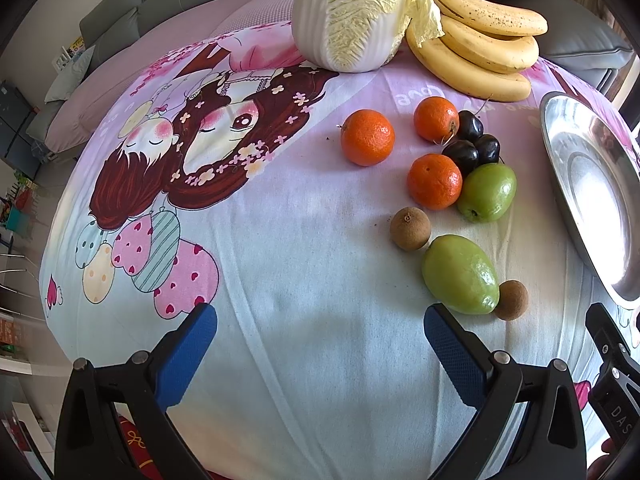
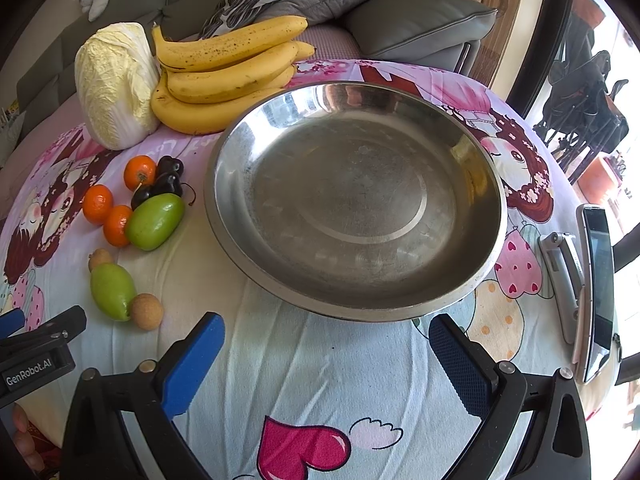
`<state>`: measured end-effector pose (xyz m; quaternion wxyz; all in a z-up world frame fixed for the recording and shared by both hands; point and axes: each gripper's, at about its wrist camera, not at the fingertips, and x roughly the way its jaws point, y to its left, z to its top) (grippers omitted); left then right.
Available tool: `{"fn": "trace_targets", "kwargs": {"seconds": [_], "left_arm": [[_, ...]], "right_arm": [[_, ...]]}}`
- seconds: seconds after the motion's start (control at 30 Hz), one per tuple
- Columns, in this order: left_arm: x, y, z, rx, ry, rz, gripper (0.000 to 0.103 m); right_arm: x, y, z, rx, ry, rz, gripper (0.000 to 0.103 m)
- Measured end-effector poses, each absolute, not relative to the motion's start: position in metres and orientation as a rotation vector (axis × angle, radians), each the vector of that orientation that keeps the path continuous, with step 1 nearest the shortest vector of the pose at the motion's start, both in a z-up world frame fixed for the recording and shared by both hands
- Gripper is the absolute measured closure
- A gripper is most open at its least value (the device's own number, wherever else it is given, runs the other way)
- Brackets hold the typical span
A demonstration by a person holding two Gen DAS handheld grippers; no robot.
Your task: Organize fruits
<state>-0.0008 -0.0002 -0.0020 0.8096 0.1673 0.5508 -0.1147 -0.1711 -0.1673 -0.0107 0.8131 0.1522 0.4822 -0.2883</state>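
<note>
Black hand-held gripper (image 1: 320,320), blue ribbed pads (image 1: 454,354)

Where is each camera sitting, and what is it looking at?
Left wrist: sits on the open left gripper, looking over the oranges and cabbage.
Right wrist: sits on the open right gripper, facing the empty metal bowl; a phone lies right.
Both show the bananas, the fruit and each other's gripper.

Left wrist view: low over bench near edge, facing forward past its tongs (image 1: 320,344) toward the sofa, fruit close at right. Right wrist view: alongside to the right, same heading, centred on metal bowl (image 2: 472,280). Shared: fruit cluster, bananas (image 1: 480,40), cabbage (image 2: 116,84), bowl.
</note>
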Motion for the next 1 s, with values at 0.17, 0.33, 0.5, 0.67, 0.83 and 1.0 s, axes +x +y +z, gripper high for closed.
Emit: {"fn": "trace_targets", "kwargs": {"seconds": [0.17, 0.33, 0.5, 0.67, 0.83, 1.0], "left_arm": [[-0.0007, -0.0004, -0.0020, 0.358, 1.177, -0.245, 0.000], [-0.0007, -0.0005, -0.0020, 0.358, 1.177, -0.245, 0.000], [-0.0006, -0.0006, -0.0020, 0.357, 1.178, -0.245, 0.000], [-0.0007, -0.0007, -0.0021, 0.356, 1.179, -0.245, 0.000], [-0.0007, -0.0008, -0.0023, 0.356, 1.180, -0.245, 0.000], [-0.0012, -0.0026, -0.0035, 0.355, 1.185, -0.249, 0.000]], "right_arm": [[-0.1710, -0.1678, -0.0106, 0.325, 1.030, -0.615, 0.000], [-0.1709, -0.1679, -0.0106, 0.326, 1.031, -0.616, 0.000], [-0.1708, -0.1679, -0.0107, 0.326, 1.032, -0.615, 0.000], [-0.1736, -0.1684, -0.0153, 0.327, 1.036, -0.616, 0.000], [-0.1734, -0.1687, -0.0172, 0.329, 1.049, -0.615, 0.000], [-0.1729, -0.1675, -0.0162, 0.321, 1.049, -0.620, 0.000]]}}
